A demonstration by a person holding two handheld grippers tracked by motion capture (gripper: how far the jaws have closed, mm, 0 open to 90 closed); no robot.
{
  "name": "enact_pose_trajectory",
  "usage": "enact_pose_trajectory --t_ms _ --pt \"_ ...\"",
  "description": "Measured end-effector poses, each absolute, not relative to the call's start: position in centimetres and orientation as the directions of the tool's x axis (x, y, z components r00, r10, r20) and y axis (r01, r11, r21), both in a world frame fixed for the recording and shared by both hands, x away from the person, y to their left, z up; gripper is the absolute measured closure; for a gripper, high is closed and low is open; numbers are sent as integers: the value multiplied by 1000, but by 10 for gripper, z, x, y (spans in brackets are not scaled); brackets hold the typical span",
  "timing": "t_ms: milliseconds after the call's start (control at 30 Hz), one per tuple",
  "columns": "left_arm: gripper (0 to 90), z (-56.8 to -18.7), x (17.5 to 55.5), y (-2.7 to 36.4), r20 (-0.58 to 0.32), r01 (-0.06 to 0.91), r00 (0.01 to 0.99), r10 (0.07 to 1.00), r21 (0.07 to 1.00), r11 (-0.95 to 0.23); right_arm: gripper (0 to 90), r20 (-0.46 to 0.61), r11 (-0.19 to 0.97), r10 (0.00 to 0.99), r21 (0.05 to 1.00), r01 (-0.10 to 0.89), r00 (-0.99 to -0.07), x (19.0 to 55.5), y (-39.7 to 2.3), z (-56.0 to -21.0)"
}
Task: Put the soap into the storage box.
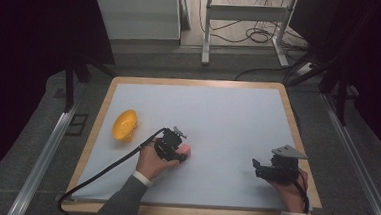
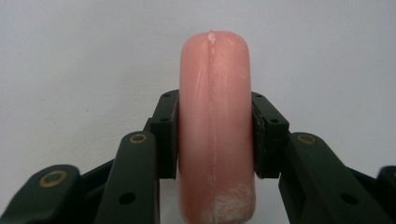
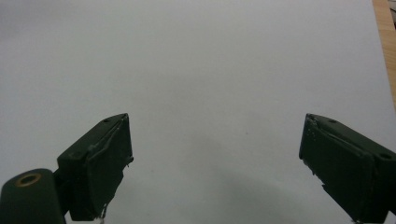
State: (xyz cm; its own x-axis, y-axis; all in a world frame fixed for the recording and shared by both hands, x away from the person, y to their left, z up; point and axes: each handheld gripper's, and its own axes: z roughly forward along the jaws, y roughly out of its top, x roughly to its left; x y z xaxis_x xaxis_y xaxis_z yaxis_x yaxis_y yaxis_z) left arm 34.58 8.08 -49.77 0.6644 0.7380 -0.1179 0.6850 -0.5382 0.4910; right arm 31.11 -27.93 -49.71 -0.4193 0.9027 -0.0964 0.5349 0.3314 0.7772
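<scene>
A pink rounded object [image 2: 215,126], smooth and scuffed white near its lower end, stands between the two black pads [image 2: 167,135] of my left gripper [image 2: 215,135], which press on both its sides. From above, the left gripper [image 1: 181,152] sits near the middle of the white mat with the pink object [image 1: 186,150] showing at its tip. My right gripper [image 1: 256,167] rests at the mat's right side, jaws wide apart. In the right gripper view, nothing lies between its fingers [image 3: 100,158], just bare mat under the right gripper [image 3: 215,154].
A yellow bowl [image 1: 125,125] lies on the mat to the left of the left gripper. The white mat [image 1: 218,119] covers a wooden-edged table [image 1: 100,112]. A black cable [image 1: 104,172] trails from the left gripper over the front edge.
</scene>
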Motion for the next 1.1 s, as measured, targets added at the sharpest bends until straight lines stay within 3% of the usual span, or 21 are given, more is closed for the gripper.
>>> enact_pose_trajectory --t_ms 1100 --pt "601 -479 338 102 -123 651 673 729 566 -505 92 -101 336 904 769 544 -416 313 -281 -500"
